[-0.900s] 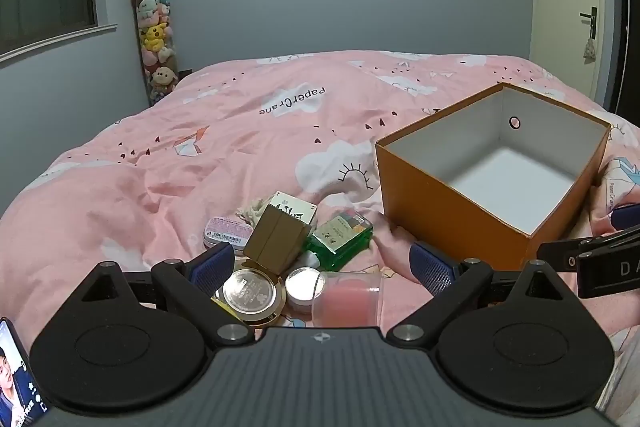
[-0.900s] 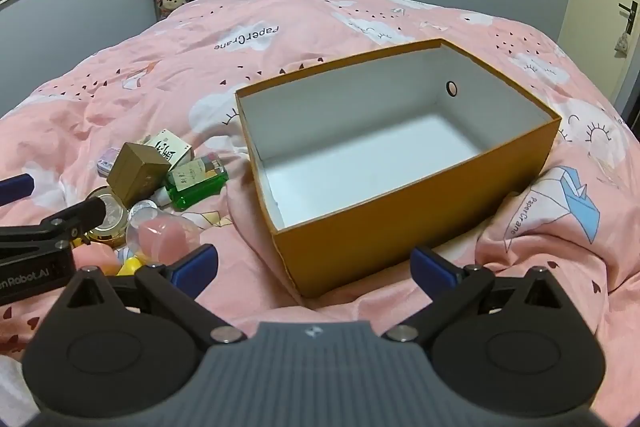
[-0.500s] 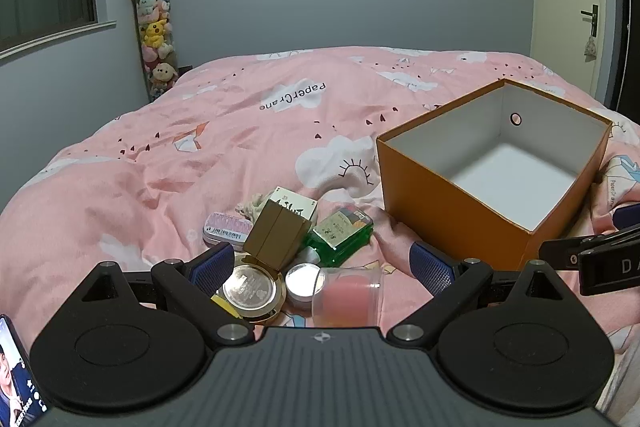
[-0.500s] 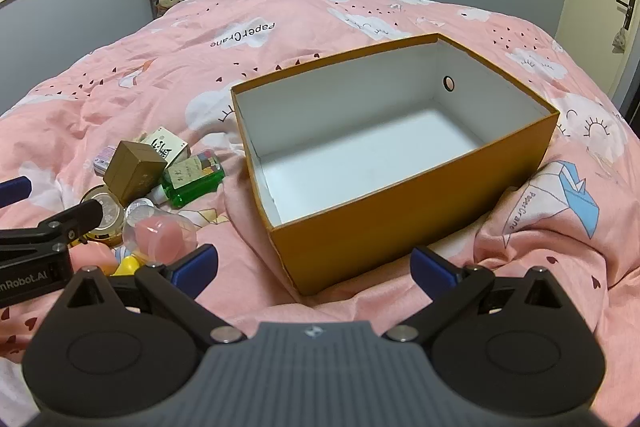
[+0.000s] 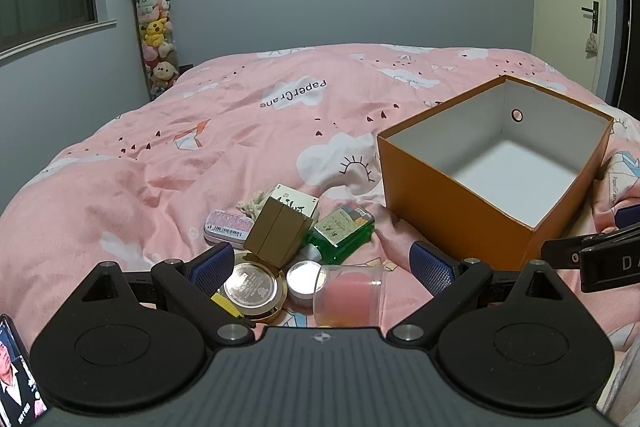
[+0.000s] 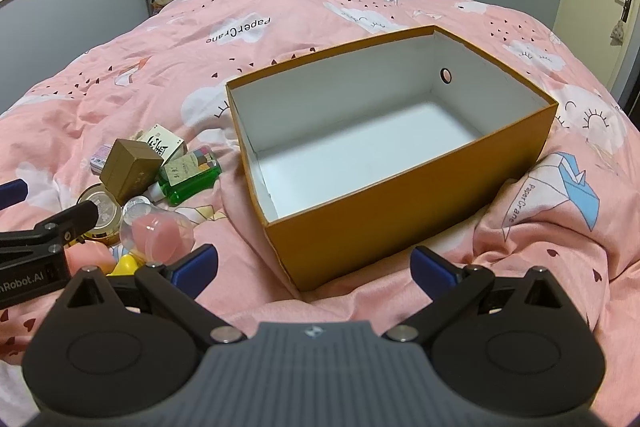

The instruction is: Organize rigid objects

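Left wrist view: orange box (image 5: pixel 460 211) totally empty, nothing sorted yet. Pile of small stuff (image 5: pixel 296 247) sits on bed (image 5: pixel 200 147) just left of box. Left tool (image 5: pixel 320 265) and right tool (image 6: pixel 314 265) both spread wide, holding nothing. Whole job left, I'd say.

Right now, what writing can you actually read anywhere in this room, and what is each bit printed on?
"PaperCrane": on the pink duvet, upside down mid-bed and again beside the blue paper-crane print.
"nRobot.AI": cut off, on the left tool.
"D A": cut off, on the right tool.
Green bottle, white carton, pink tin: labels unreadable.
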The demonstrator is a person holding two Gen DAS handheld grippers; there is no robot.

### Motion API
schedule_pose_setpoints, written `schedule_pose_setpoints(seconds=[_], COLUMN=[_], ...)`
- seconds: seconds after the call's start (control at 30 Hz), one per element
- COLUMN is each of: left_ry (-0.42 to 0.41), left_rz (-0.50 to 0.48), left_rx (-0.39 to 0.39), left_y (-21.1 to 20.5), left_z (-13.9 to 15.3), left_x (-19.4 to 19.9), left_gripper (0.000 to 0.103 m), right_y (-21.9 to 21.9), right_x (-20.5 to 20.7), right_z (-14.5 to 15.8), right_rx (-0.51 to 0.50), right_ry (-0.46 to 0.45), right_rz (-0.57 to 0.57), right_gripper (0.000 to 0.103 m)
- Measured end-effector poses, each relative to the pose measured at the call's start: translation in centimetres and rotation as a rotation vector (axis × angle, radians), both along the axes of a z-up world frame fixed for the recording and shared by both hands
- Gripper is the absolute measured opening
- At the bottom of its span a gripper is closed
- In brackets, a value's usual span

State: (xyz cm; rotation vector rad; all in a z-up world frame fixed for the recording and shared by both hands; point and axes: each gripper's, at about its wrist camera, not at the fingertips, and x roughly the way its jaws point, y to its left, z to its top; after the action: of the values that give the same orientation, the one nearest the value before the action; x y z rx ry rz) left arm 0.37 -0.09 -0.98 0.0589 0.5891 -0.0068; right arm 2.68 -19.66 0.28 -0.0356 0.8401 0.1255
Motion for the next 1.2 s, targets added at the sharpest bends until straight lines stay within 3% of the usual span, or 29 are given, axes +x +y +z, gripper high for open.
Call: schedule_pose_setpoints(seconds=[1.2], left_ry=[0.027], left_rz=[0.002], left_rx=[0.001], left_y=[0.1], left_z=[-0.45], left_x=[0.16], left_gripper=[0.103], right_y=[-0.15], right_x=[0.09], right_z=[-0.27], right_rx=[0.007], right_ry=[0.027], right_rz=[-0.008], right_gripper=[0.1])
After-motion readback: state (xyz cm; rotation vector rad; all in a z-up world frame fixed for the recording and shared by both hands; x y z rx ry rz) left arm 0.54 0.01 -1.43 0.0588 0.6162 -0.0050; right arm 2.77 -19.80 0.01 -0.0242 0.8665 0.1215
